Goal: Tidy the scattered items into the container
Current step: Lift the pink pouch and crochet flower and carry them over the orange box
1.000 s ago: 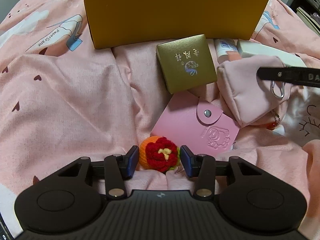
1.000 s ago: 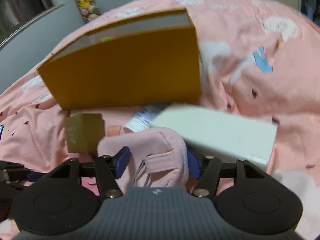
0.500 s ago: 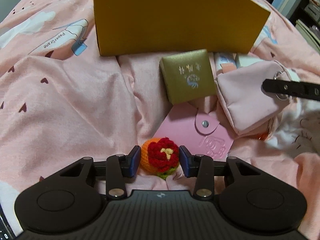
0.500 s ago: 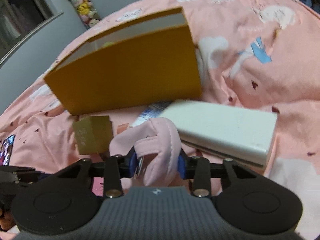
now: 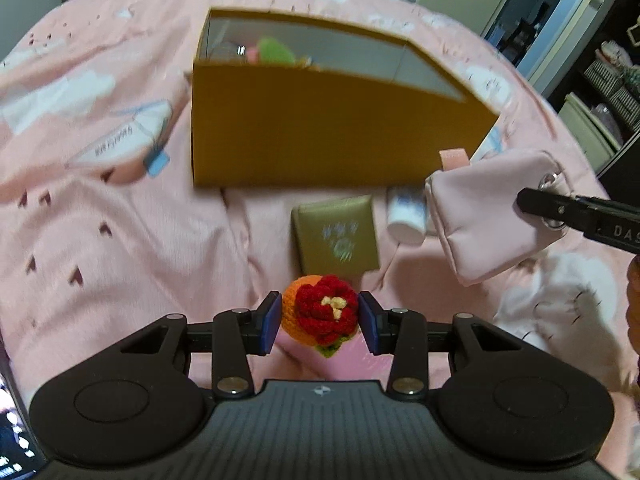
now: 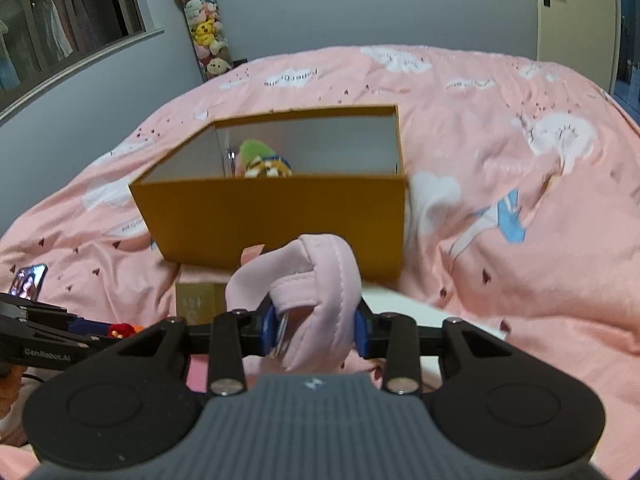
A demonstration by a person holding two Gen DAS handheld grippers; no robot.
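An open mustard box stands on the pink bed, with a green plush toy inside. My left gripper is shut on a crocheted orange ball with a red flower, held above the bedding in front of the box. My right gripper is shut on a pale pink pouch, also raised off the bed. In the left wrist view the pouch hangs at the right from a black finger of that gripper.
A small gold box and a white tube lie between me and the mustard box. A pink card wallet lies under the ball. A flat white box lies right of the pouch. A phone rests at far left.
The right jaws closed on the pink pouch. Both grippers then rose with their items, and the inside of the mustard box came into view.
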